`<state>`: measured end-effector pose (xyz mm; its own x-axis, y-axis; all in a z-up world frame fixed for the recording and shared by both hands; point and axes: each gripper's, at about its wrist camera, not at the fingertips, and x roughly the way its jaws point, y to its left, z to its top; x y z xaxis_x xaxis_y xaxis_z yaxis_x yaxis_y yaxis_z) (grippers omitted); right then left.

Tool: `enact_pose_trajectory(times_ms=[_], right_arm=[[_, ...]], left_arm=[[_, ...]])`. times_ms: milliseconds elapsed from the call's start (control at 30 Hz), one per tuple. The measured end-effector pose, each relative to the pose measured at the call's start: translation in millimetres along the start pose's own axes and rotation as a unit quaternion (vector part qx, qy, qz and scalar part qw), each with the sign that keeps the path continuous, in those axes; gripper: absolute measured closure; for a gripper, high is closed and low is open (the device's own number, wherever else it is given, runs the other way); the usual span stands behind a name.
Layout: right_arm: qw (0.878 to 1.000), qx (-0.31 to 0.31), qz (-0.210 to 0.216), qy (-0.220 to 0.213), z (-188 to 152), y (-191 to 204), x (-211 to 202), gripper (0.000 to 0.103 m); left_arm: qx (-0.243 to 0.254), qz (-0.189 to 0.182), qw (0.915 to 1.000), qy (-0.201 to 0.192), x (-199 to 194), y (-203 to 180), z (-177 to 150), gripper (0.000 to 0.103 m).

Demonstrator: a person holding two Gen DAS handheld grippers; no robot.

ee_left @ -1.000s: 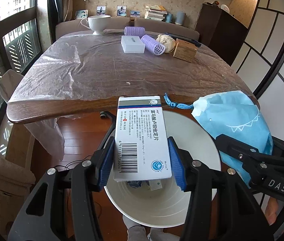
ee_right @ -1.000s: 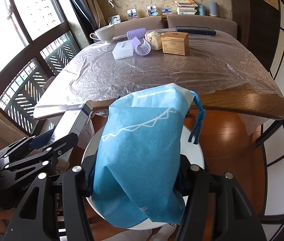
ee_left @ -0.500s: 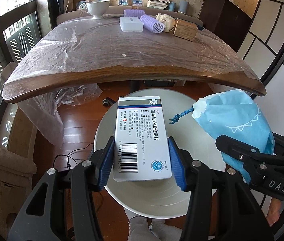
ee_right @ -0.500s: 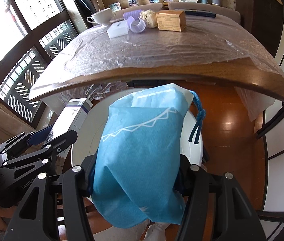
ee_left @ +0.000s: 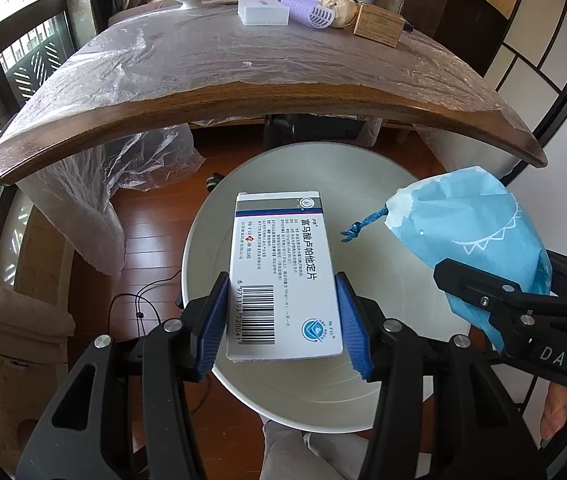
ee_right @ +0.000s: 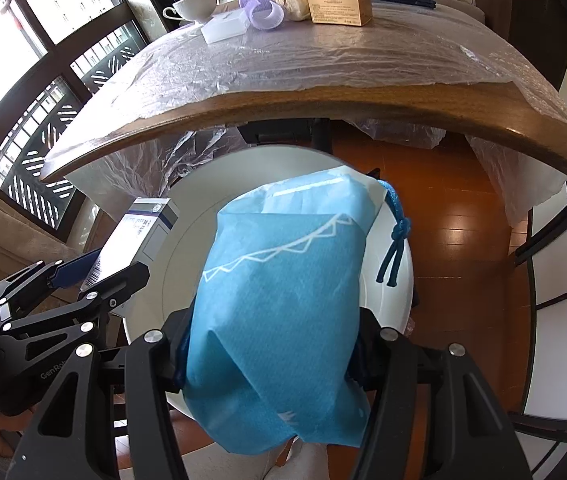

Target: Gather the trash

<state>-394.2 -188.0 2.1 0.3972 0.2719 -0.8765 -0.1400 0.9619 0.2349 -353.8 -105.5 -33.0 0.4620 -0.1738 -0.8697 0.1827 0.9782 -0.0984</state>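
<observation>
Left wrist view: left gripper pinches a white cardboard medicine box above a round white bin; at three o'clock, right gripper clamps a blue fabric drawstring bag.

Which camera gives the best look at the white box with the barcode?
The left wrist view: the box faces the camera, printed side and barcode plain, held between the left gripper pads above the white bin. The right wrist view shows only its narrow end.

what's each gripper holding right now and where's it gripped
The left gripper clamps the white medicine box by its long side edges, near the barcode end. The right gripper squeezes the blue drawstring bag across its lower body, opposite the cord end.
</observation>
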Motion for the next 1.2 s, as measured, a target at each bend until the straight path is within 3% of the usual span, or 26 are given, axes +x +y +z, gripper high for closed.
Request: enact_pose_trajectory(times_ms=[1200], right_arm=[[0.997, 0.002, -0.022, 0.069, 7.4, -4.0, 55.8, 0.046]], left_arm=[[0.047, 0.01, 0.9972, 0.058, 53.6, 1.1, 4.3, 0.05]])
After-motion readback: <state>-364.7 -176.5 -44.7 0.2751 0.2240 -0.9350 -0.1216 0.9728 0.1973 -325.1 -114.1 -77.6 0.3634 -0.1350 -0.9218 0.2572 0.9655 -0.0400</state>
